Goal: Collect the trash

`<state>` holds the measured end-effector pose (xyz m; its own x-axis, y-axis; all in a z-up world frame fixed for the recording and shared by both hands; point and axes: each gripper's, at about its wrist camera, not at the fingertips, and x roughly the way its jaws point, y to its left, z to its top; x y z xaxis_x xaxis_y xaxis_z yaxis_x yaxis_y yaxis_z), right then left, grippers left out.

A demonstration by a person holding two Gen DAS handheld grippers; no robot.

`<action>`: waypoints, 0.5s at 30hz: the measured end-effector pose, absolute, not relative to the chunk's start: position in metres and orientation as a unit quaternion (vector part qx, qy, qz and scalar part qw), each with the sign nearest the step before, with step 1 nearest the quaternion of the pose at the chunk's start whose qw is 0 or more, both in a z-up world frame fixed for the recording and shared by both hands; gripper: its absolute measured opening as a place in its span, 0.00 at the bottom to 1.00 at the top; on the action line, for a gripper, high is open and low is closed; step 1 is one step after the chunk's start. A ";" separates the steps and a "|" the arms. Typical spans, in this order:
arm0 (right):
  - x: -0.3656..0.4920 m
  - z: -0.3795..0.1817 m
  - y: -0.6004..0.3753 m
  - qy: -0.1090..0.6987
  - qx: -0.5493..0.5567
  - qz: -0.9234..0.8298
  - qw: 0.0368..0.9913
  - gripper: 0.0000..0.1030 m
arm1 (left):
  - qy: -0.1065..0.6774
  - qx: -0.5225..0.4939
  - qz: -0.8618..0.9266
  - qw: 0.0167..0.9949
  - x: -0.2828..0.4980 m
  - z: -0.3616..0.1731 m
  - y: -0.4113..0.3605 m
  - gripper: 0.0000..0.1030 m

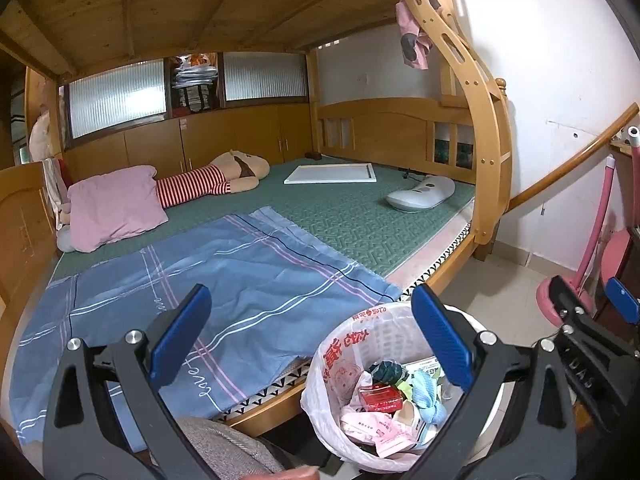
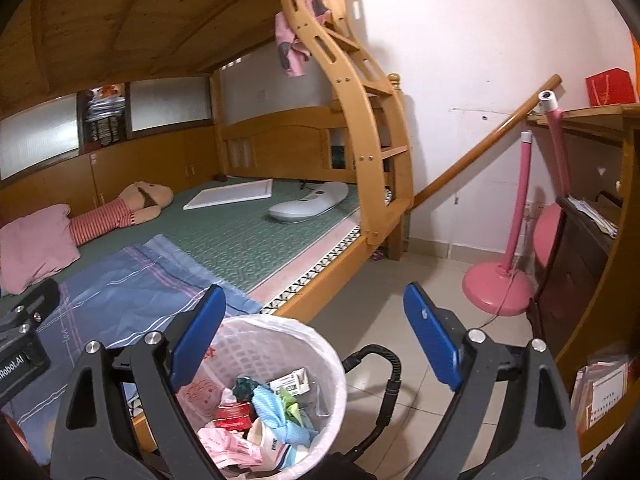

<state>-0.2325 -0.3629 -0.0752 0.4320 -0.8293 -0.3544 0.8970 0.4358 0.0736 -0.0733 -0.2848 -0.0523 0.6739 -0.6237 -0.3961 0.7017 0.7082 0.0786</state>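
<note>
A white mesh trash basket [image 1: 394, 334] with a plastic liner stands on the floor beside the bed. Inside lie a red box [image 1: 380, 396], a light blue knotted cloth [image 1: 426, 398], pink wrappers [image 1: 376, 430] and other scraps. My left gripper [image 1: 308, 296] is open and empty, with its right finger over the basket's rim. In the right wrist view the basket [image 2: 260, 340] sits low and left of centre. My right gripper [image 2: 314, 296] is also open and empty; its left finger overlaps the basket, the other is over floor tiles.
The lower bunk [image 1: 360, 228] holds a blue sheet [image 1: 240, 280], pink pillow [image 1: 112, 204], plush doll [image 1: 216, 178], white board [image 1: 332, 173] and white device [image 1: 420, 193]. A wooden ladder [image 2: 360, 120], pink stand [image 2: 498, 284] and wooden shelves [image 2: 592, 216] stand to the right.
</note>
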 end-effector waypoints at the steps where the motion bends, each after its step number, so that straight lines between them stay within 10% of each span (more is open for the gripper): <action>1: -0.236 -0.074 -0.362 0.130 0.126 -0.521 0.834 0.86 | 0.173 0.112 -0.367 0.907 -0.072 -0.052 -0.285 0.97; 15: -0.239 -0.060 -0.334 0.113 0.106 -0.540 0.827 0.86 | 0.168 0.110 -0.383 0.902 -0.070 -0.048 -0.270 0.97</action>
